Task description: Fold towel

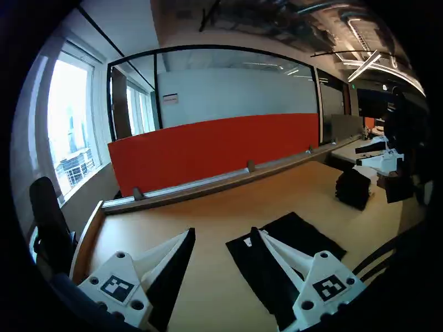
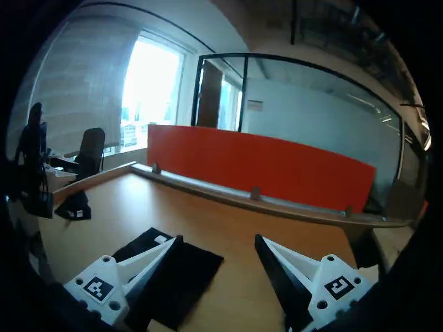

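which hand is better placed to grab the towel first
Right, marginally: more of the towel lies between the right gripper's open fingers; the left gripper has just its edge there.

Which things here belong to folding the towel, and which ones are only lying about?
For the job: black towel, table, left gripper, right gripper.
Lying about: black pile, orange screen, office chair.

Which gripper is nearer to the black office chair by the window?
Left. The chair looms close beside the left gripper; from the right gripper it sits farther off, beyond the table.
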